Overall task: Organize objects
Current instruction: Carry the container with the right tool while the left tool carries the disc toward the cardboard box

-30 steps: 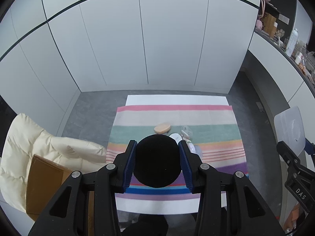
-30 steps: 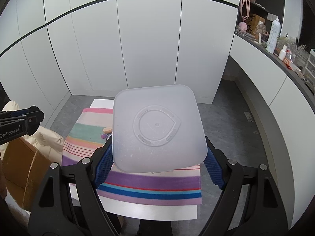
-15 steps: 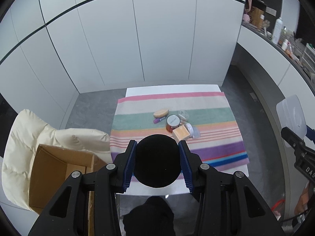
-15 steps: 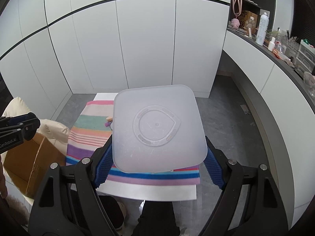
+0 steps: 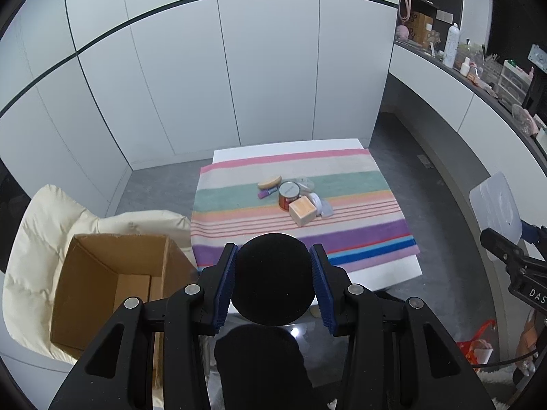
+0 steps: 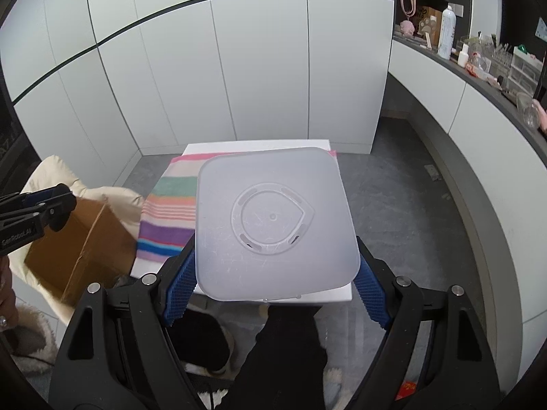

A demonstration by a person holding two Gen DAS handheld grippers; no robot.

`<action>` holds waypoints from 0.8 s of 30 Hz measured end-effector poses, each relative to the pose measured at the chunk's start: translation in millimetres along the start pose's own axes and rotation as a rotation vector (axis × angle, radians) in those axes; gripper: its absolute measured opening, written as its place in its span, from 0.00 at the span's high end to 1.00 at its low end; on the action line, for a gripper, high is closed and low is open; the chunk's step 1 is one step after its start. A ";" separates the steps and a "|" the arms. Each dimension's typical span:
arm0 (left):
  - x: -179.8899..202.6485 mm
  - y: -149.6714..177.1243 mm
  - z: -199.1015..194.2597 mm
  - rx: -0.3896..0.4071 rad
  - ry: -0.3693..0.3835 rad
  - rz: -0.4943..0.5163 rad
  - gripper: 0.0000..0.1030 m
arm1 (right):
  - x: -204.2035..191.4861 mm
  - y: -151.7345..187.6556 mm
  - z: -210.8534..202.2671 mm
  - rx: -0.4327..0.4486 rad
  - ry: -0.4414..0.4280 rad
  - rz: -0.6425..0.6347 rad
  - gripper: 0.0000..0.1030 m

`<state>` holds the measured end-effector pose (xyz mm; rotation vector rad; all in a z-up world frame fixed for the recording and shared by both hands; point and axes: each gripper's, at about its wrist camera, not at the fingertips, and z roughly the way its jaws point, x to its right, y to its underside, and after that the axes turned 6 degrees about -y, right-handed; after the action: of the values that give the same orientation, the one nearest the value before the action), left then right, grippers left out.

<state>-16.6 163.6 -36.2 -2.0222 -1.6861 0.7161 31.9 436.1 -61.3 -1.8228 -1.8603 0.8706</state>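
Carry step: left gripper (image 5: 273,282) pinching a black round pad (image 5: 273,278), right gripper (image 6: 275,278) clamping a translucent lid (image 6: 275,222); next, judged, lowering into the cardboard box (image 5: 112,283) at 8 o'clock.

Black round pad (image 5: 273,278) between blue pads of left gripper (image 5: 273,282). Translucent white lid (image 6: 275,223) between blue pads of right gripper (image 6: 275,273). Ahead: cloth (image 5: 342,232) striped pink, beige, green, orange, purple, blue. Left: brown cardboard box (image 5: 112,283), cream jacket (image 5: 37,239).
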 end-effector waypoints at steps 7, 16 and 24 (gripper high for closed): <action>-5.2 32.4 -17.9 0.004 0.006 -0.008 0.58 | -2.9 35.6 -19.7 -0.023 -0.010 -0.008 0.19; 6.6 67.7 -35.9 0.000 0.040 0.017 0.58 | -8.9 74.1 -33.3 -0.085 -0.037 -0.021 0.19; 14.3 73.6 -39.3 0.003 0.039 0.054 0.58 | -19.5 71.9 -33.4 -0.077 -0.049 -0.046 0.19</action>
<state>66.6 164.6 -51.9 -2.0737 -1.6133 0.6917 109.0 419.2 -82.2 -1.8114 -1.9840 0.8460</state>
